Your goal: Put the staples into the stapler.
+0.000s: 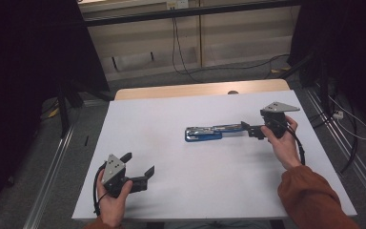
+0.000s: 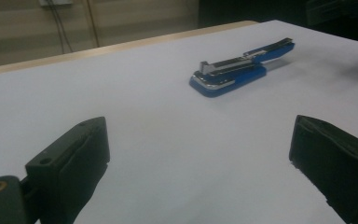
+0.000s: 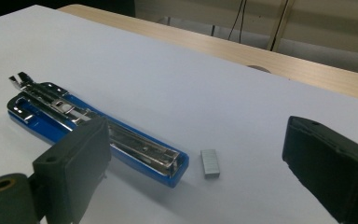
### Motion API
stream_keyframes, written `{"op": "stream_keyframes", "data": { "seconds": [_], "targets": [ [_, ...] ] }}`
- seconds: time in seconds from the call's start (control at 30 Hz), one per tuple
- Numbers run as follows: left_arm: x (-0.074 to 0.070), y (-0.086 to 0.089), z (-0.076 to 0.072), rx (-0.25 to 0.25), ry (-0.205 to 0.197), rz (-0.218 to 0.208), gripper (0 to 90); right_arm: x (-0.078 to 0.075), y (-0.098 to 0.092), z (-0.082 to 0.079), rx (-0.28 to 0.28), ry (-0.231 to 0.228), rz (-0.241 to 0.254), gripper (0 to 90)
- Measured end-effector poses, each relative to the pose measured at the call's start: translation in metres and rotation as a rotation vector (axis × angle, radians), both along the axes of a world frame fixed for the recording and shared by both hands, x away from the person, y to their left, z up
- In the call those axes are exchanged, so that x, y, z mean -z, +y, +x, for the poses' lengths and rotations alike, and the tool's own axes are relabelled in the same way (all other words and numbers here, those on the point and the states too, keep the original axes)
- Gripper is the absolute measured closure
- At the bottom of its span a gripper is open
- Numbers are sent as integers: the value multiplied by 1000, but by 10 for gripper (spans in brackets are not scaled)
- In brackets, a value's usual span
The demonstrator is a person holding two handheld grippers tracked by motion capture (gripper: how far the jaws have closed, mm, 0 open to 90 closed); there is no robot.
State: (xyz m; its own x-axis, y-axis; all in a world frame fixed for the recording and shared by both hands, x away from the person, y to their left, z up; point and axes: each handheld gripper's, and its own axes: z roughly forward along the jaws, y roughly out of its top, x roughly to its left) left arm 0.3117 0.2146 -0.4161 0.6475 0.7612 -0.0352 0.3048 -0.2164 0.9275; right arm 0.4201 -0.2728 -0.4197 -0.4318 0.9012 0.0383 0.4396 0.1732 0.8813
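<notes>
Currently both sets of jaws stand wide apart and hold nothing. Right gripper (image 3: 193, 172): in its own view the jaws straddle bare table, with the staple strip (image 3: 209, 163) lying flat between and just ahead of them, not touched by either. The near end of the open stapler (image 3: 98, 135) sits just beside the strip; the left-hand jaw overlaps the stapler in that picture, but I can't tell whether it makes contact. Left gripper (image 2: 200, 168): jaws also fully spread, only white table (image 2: 121, 93) between them, stapler (image 2: 240, 65) well ahead of it.

From the high view, the right gripper (image 1: 251, 130) sits at the stapler's (image 1: 205, 132) right end, just right of table centre; the left gripper (image 1: 140, 167) is parked near the front left edge, well apart from everything.

Progress, as I read it: reloading the stapler. Stapler is swung open with the metal magazine channel exposed, so the opening step looks done. Strip is out loose on the table, not in the channel. Left to do: pinch the strip, seat it in the channel, close the stapler. So early-to-mid; the pick hasn't begun.
</notes>
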Motion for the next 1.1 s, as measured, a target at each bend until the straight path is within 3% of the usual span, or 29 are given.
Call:
{"op": "stream_keyframes", "data": {
  "seconds": [0.3,0.37,0.4,0.53,0.7,0.83,1.1],
  "targets": [
    [2,-2,2,16,23,0,51,-7,-9,19,-18,51,10,111],
    [2,-3,3,14,2,8,50,-9,-10,21,-27,59,0,112],
    [2,-3,4,14,-2,26,47,-9,-10,22,-34,59,-3,108],
    [1,-4,4,24,-4,27,46,-11,-14,29,-53,76,-8,117],
    [1,-5,5,24,1,21,46,-11,-17,42,-47,176,-37,145],
    [1,-7,5,32,-3,39,46,-13,-20,52,-59,188,-27,142],
    [2,-7,6,49,20,39,46,-11,-21,71,-49,244,-101,181]
  ]
}}
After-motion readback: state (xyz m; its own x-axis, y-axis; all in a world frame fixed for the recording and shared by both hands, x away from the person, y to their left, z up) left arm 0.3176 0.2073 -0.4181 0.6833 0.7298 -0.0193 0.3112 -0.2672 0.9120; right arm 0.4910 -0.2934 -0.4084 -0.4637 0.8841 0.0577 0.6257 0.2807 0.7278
